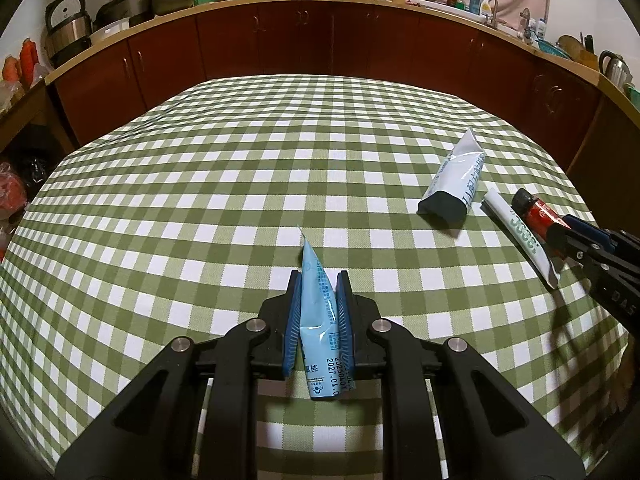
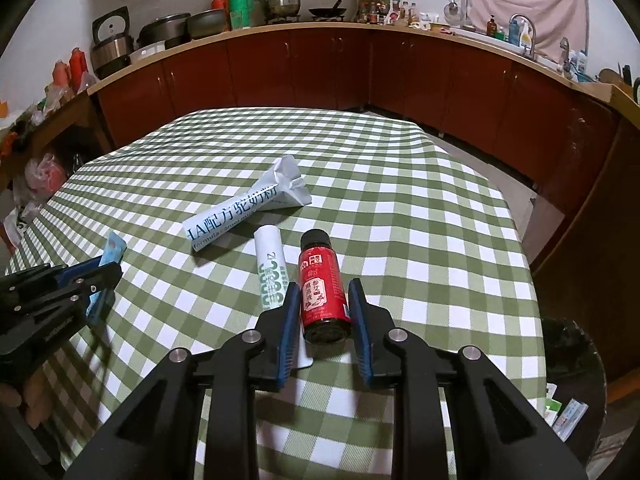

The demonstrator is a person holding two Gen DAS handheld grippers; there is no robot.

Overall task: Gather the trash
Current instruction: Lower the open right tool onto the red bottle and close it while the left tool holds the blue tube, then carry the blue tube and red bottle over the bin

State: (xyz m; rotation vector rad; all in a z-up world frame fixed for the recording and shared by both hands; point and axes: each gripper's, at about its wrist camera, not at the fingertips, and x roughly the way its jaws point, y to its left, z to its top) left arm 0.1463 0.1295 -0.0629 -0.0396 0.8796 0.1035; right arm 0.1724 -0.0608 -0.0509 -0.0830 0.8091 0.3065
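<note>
My left gripper (image 1: 318,280) is shut on a light blue sachet (image 1: 316,308), which stands up between the blue pads above the green checked tablecloth (image 1: 240,160). In the right wrist view that gripper (image 2: 100,276) sits at the left edge with the sachet tip (image 2: 114,250) poking out. My right gripper (image 2: 324,286) has its pads against both sides of a small red bottle (image 2: 322,296) with a black cap. Left of the bottle lies a white tube with green lettering (image 2: 272,268). A crumpled white and blue pouch (image 2: 248,208) lies further back.
A dark bin (image 2: 576,360) with wrappers inside stands off the table's right edge. Red-brown cabinets (image 1: 300,36) with a crowded counter run behind the table. Bags and bottles fill the low shelf at the left (image 2: 44,176).
</note>
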